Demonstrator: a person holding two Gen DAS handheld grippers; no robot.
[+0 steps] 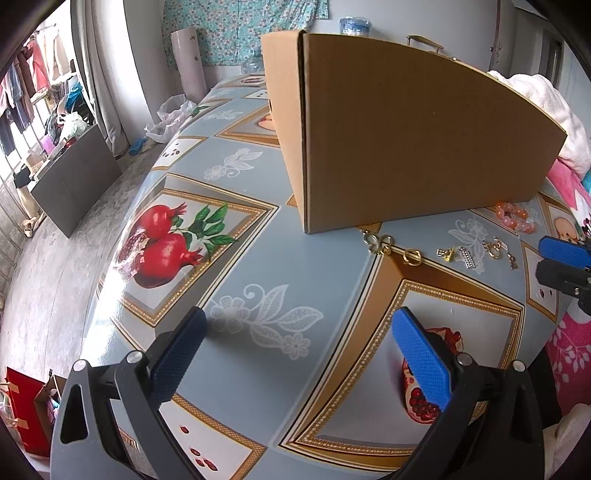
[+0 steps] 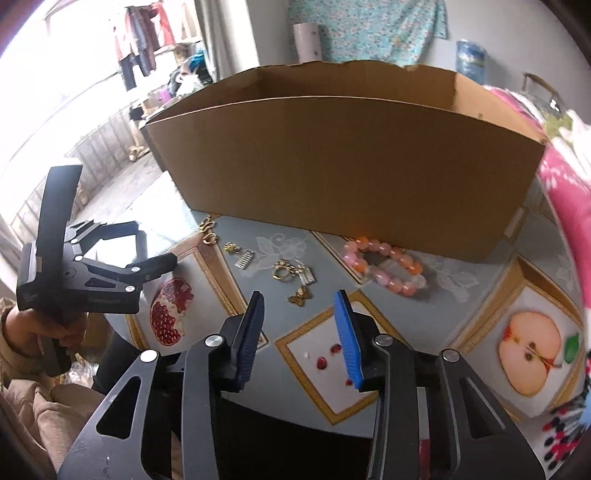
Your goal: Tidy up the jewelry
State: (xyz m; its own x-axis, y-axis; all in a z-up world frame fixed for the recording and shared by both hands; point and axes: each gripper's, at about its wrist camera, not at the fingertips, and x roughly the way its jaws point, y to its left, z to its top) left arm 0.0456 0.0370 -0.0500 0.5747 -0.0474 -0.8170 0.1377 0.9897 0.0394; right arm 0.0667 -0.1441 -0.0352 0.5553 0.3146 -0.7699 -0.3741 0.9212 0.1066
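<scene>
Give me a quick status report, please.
Left gripper open, empty. Right gripper open, over butterfly charm. Jewelry loose before box. Nothing blocking.

The left gripper (image 1: 301,325) sits low in the left wrist frame, fingers spread wide, holding nothing. The right gripper (image 2: 300,308), bottom centre of its frame, is parted and unloaded.

You are in a home. Clothes (image 1: 22,85) hang by the window, a flowery cloth (image 1: 236,26) hangs on the wall, a pink blanket (image 2: 565,192) lies near, and the bench (image 1: 258,258) has a fruit-picture cover.
</scene>
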